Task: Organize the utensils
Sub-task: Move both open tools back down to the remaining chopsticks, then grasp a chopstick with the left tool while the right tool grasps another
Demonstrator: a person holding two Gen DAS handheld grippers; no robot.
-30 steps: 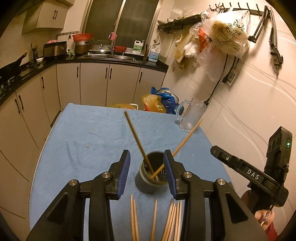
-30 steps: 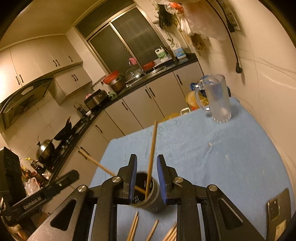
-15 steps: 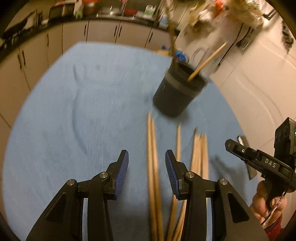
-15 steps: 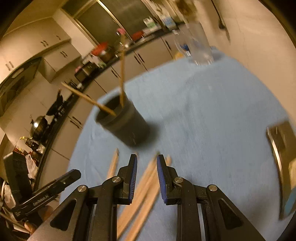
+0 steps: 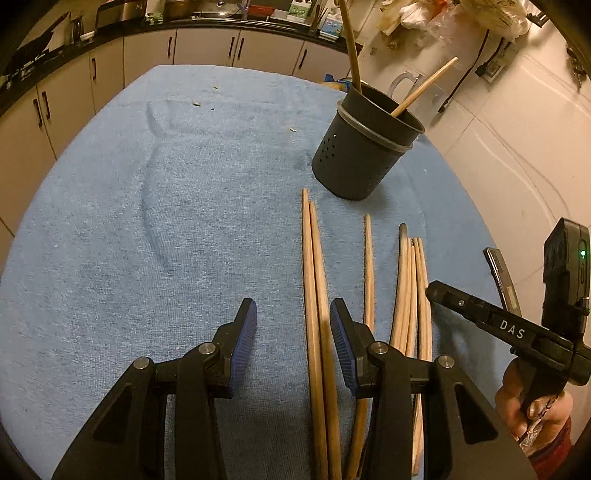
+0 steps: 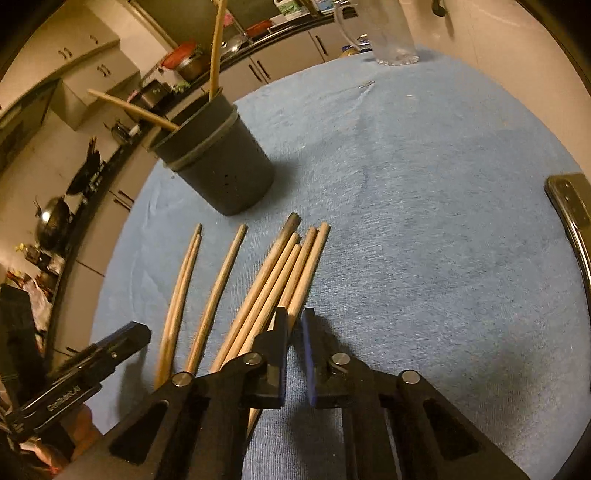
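Observation:
A dark perforated holder point(image 5: 364, 144) stands on the blue cloth with two wooden chopsticks point(image 5: 421, 88) leaning in it; it also shows in the right wrist view point(image 6: 218, 162). Several loose chopsticks lie flat on the cloth. My left gripper point(image 5: 293, 321) is open and low, with a pair of chopsticks point(image 5: 314, 280) lying between its fingers. My right gripper point(image 6: 294, 325) is nearly closed and empty, its jaws a narrow gap apart, over the near end of a chopstick bundle point(image 6: 284, 266). The bundle point(image 5: 412, 284) lies right of the left gripper.
A phone point(image 6: 572, 210) lies at the cloth's right edge. A glass mug point(image 6: 388, 33) stands at the far end. Kitchen cabinets point(image 5: 207, 48) and a counter run behind and to the left. A tiled wall point(image 5: 517, 147) is on the right.
Both grippers have tilted down from the holder and drawn back to the loose chopsticks on the cloth. The right gripper's gap has narrowed.

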